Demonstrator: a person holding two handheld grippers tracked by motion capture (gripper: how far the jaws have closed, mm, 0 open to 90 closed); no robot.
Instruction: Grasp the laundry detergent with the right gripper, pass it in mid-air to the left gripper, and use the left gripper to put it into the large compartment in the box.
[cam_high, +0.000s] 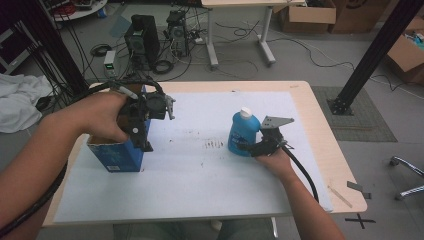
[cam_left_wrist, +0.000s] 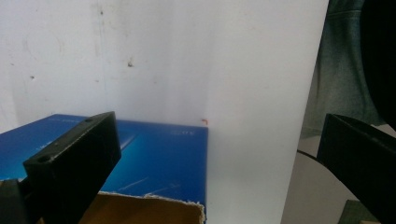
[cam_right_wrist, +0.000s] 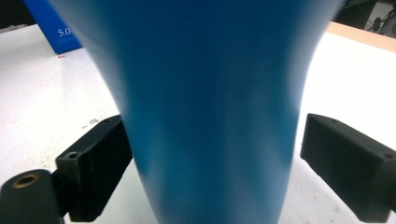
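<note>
On the left, I am holding my left hand-held gripper (cam_high: 150, 131) over the open blue carton (cam_high: 116, 155), its jaws standing apart on nothing. To the right, my right hand-held gripper (cam_high: 251, 147) is bracketing the blue bottle (cam_high: 243, 132) standing on the white surface (cam_high: 200, 180); the pads are not clamping it. I am reading only "5.0" on the carton.

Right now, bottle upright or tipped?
Upright: the bottle stands on the table with its white cap on top.

Lab: floor cables (cam_high: 240, 30), computer towers (cam_high: 142, 40)
</note>
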